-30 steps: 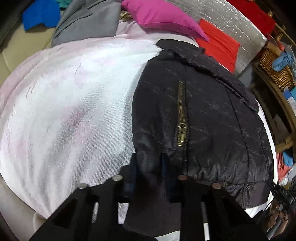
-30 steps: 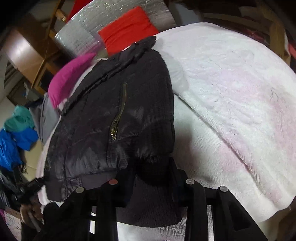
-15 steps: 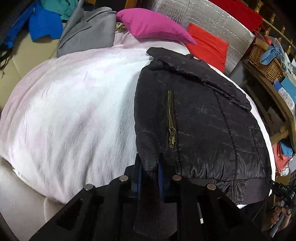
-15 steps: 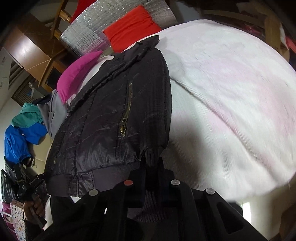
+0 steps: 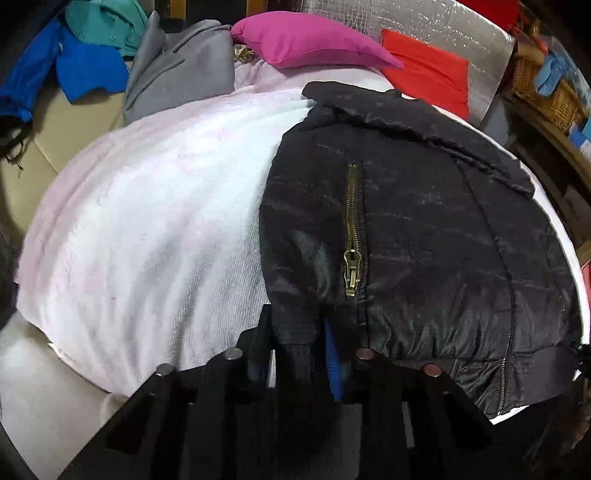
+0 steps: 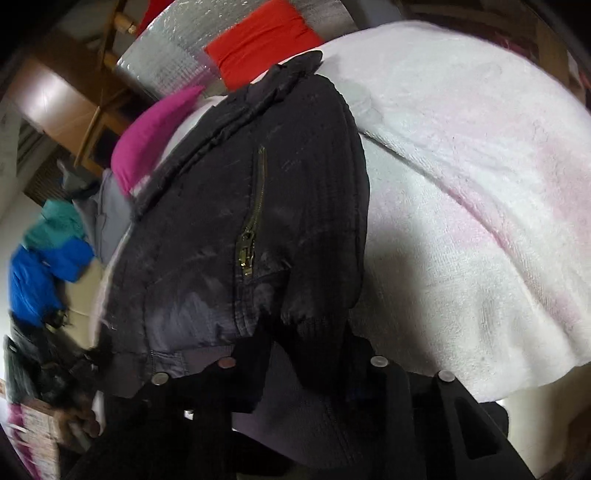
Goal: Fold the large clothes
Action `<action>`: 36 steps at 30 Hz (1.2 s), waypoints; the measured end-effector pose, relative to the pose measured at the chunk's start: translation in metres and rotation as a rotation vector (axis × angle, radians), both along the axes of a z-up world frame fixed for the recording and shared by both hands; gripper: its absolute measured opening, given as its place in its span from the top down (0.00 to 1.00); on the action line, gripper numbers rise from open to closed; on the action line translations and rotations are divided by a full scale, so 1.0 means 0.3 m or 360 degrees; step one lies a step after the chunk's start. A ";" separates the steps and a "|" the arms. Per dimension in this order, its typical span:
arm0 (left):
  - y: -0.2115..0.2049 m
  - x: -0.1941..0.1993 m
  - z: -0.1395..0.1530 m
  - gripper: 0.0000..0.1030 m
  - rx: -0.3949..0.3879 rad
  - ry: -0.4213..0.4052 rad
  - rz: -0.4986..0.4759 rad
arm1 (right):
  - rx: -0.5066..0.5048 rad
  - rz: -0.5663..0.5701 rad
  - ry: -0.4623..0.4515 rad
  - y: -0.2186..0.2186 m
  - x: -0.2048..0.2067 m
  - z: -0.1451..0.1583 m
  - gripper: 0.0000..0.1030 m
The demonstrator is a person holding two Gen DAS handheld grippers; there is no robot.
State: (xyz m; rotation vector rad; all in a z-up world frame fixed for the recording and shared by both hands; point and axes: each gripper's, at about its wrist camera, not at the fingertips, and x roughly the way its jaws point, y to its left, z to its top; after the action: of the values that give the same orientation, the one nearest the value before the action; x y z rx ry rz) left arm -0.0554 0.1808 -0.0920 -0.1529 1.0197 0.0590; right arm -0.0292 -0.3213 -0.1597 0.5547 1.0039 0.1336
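Black quilted jacket (image 5: 424, 236) lies on a bed draped in a white-and-pink fleece blanket (image 5: 147, 236), collar toward the far pillows and ribbed hem toward the cameras, its long axis running away from both lenses. No brand, label or legible writing shows anywhere on it; the only marking is a brass zipper (image 5: 352, 236) running along that axis with its pull hanging at the near end, seen also from the right wrist (image 6: 251, 229).

The left hand-held gripper (image 5: 299, 347) is closed narrowly on a ribbed cuff (image 5: 295, 354) at the jacket's near left edge, the knit pinched between its fingers. The right hand-held gripper (image 6: 306, 354) is likewise clamped on dark ribbed knit (image 6: 314, 332) at the near edge, with more of the fabric bunched over its body, so the fingertips themselves are largely hidden.

In the left view the jacket's lower right corner runs off behind the gripper frame; in the right view its left hem is blurred and partly cut off by shadow.

A magenta pillow (image 5: 306, 44), a red cushion (image 5: 424, 74) against a silver quilted panel (image 5: 443, 33), a grey garment (image 5: 177, 70) and blue and teal clothes (image 5: 74, 62) sit at the far end. A wicker basket (image 5: 546, 92) stands at the right, its contents hard to make out.
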 end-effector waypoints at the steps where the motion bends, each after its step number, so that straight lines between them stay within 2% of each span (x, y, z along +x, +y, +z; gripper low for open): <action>1: 0.004 -0.003 0.005 0.79 -0.0004 -0.0004 -0.0002 | 0.0011 -0.0001 0.0001 -0.004 -0.002 0.006 0.76; 5: -0.023 -0.010 0.017 0.82 0.0076 -0.0061 -0.0035 | -0.0013 0.0026 -0.0013 -0.005 -0.020 0.034 0.84; 10: -0.021 -0.040 0.038 0.82 0.0086 -0.0079 -0.0049 | 0.0050 0.0025 -0.0015 -0.015 -0.043 0.041 0.87; 16: -0.004 -0.058 0.056 0.83 0.0047 -0.0090 -0.0055 | 0.0188 0.0033 -0.0004 -0.042 -0.069 0.030 0.87; 19: 0.020 -0.080 0.072 0.83 -0.0018 -0.0100 -0.0060 | 0.0245 0.0055 -0.0016 -0.063 -0.108 0.039 0.87; 27: 0.040 -0.137 0.105 0.83 -0.0083 -0.0101 -0.0088 | 0.0329 0.0103 -0.0025 -0.071 -0.207 0.084 0.88; 32: 0.059 -0.142 0.150 0.83 -0.0130 -0.0119 -0.0086 | 0.0389 0.0138 -0.0074 -0.078 -0.249 0.150 0.89; 36: 0.071 -0.140 0.173 0.83 -0.0137 -0.0127 -0.0088 | 0.0376 0.0158 -0.0089 -0.100 -0.280 0.170 0.89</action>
State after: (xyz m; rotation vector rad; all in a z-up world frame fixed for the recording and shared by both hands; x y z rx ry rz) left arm -0.0974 0.2020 -0.0402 -0.2037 0.9466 -0.0412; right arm -0.1131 -0.3512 -0.1087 0.7123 0.9671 0.3574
